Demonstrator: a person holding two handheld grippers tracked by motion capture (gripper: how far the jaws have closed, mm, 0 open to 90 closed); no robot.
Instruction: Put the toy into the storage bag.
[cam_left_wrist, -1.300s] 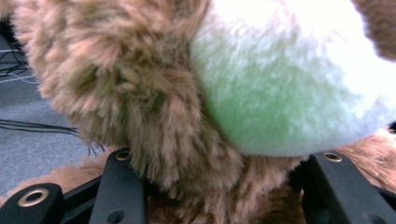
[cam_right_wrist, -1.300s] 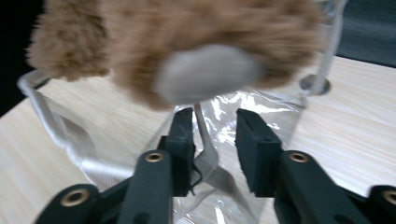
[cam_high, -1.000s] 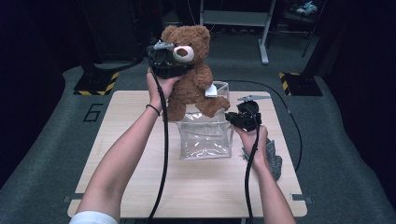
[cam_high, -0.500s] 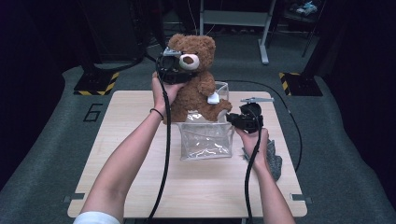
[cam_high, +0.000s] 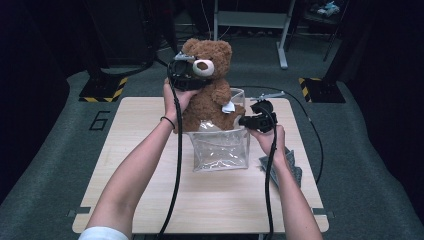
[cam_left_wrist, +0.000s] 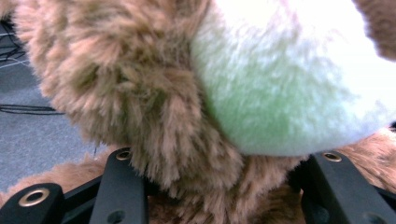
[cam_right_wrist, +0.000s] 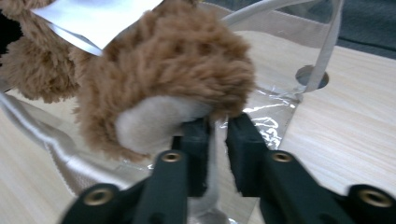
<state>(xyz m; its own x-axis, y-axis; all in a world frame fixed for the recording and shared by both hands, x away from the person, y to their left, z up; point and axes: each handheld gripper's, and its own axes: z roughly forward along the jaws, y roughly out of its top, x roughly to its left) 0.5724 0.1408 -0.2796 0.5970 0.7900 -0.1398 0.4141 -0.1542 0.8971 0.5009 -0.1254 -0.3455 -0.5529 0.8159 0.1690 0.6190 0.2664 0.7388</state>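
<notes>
A brown teddy bear (cam_high: 212, 97) hangs upright over a clear plastic bag (cam_high: 220, 150) that stands on the wooden table (cam_high: 140, 165). Its legs are in the bag's mouth. My left gripper (cam_high: 187, 75) is shut on the bear: in the left gripper view the jaws (cam_left_wrist: 225, 161) squeeze the fur (cam_left_wrist: 154, 93) under its pale muzzle. My right gripper (cam_high: 246, 121) is at the bag's right rim. Its jaws (cam_right_wrist: 217, 135) have just been closing and pinch the pale rim strip (cam_right_wrist: 211, 177) between the pads. A bear paw (cam_right_wrist: 177, 70) rests right above them.
A white tag (cam_high: 228, 107) hangs from the bear. A grey cloth (cam_high: 296, 169) lies on the table under my right forearm. A pale bag strap (cam_right_wrist: 327, 42) arcs up beside the right gripper. Dark floor and stands surround the table.
The bear and my left gripper have shifted a little right and down towards the bag's mouth. My right gripper has moved slightly along the bag's rim.
</notes>
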